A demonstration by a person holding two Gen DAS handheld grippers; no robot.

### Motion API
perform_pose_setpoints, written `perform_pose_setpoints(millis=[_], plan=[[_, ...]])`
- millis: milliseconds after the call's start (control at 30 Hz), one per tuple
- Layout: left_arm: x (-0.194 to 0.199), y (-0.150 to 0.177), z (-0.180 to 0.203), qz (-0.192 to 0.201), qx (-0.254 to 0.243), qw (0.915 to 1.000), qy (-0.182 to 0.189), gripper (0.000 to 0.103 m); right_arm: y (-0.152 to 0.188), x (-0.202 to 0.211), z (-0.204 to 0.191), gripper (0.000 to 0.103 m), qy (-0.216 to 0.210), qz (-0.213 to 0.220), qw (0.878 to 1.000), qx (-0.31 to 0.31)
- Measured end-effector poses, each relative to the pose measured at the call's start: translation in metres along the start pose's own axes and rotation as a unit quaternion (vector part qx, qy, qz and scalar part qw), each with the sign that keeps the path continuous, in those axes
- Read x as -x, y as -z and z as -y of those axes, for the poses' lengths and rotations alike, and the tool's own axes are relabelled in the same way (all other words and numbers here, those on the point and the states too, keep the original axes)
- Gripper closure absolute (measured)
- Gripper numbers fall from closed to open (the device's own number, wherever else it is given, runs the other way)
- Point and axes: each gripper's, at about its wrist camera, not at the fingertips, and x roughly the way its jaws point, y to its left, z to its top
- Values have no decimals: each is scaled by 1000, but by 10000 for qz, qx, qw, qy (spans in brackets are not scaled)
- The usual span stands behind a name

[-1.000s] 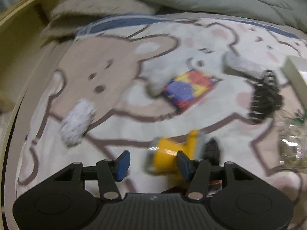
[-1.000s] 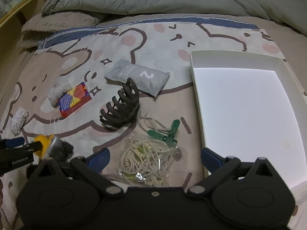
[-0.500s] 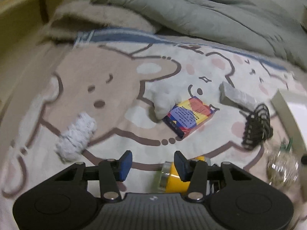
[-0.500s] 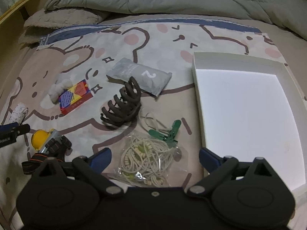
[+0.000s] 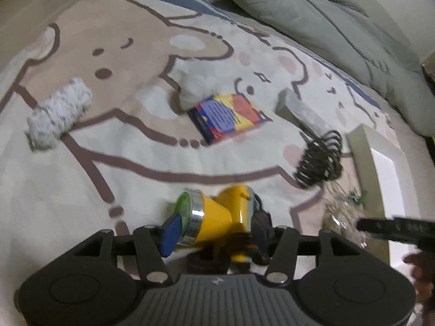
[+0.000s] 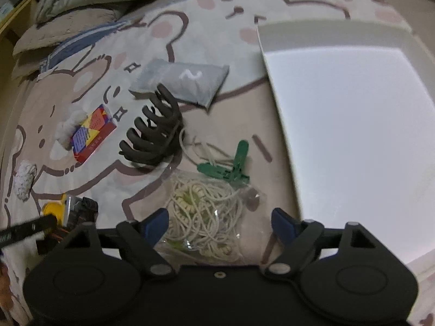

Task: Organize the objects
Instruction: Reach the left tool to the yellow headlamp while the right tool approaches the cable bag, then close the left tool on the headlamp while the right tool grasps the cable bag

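My left gripper (image 5: 214,232) has its blue pads around a yellow headlamp (image 5: 217,217) with a silver rim and black strap, lying low on the bed sheet; the pads touch both its sides. The headlamp also shows in the right wrist view (image 6: 62,209). My right gripper (image 6: 220,222) is open and empty above a clear bag of white cord (image 6: 206,212). A white tray (image 6: 353,125) lies to the right and has nothing in it.
On the cartoon bear sheet lie a black hair claw (image 6: 155,133), a green clip (image 6: 231,165), a grey pouch (image 6: 182,81), a colourful small box (image 6: 91,133), a white speckled roll (image 5: 58,112) and a white fluffy lump (image 5: 198,87). A grey duvet (image 5: 326,19) lies behind.
My left gripper has moved forward and closed its pads around the yellow headlamp. My right gripper has dropped lower over the bag of cord, still open.
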Motion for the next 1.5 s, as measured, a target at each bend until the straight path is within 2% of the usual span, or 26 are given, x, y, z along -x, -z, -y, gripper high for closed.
perform_pose_setpoints(millis=[167,233,367,433,567,667,767,933,1067,1133,1200,1300,1400,1433,1467,1500], plan=[[2,11,-2,-110,28,9999,117,46,-2,-14,-4,11,-175,-127,9991,-368],[4,14,-4,-146,75,9997,202,46,-3,-19,-10,5,-153,-135,9986,-480],[7,23,-1,-357,-31,9983,455,44,-6,-30,-24,3,1,-71,9985,-546],[8,28,5,-415,-271,9978,439,44,-6,-37,-29,3,132,-82,9983,-556],[10,34,16,-232,-1111,9935,-30,44,-6,-49,-34,3,351,-154,9982,-454],[10,35,17,-333,-1617,9860,-235,44,-5,-49,-38,11,473,-144,9986,-188],[15,33,14,-411,-2082,9768,-303,44,-2,-46,-39,20,411,-99,9990,149],[39,21,13,-2,-2329,9716,-425,45,-1,-34,-42,40,274,-118,9986,439],[53,4,18,331,-2379,9700,-383,46,2,-26,-46,44,189,-228,9967,759],[53,-6,20,475,-2408,9681,-506,46,5,-22,-45,44,194,-233,9954,913],[45,-14,26,456,-2500,9649,-662,47,8,-18,-42,43,158,-260,9952,930],[26,-14,35,187,-2888,9539,-801,53,10,-15,-38,43,66,-300,9955,900],[6,-4,45,-119,-3569,9283,-1037,63,13,-10,-35,43,-38,-312,9954,908],[1,0,49,-184,-3781,9193,-1076,72,14,-8,-35,43,-66,-306,9952,924],[-1,2,51,-238,-3904,9143,-1058,81,15,-5,-34,43,-98,-304,9950,943],[-3,3,52,-281,-3978,9113,-1028,84,15,-4,-33,43,-125,-312,9949,956]])
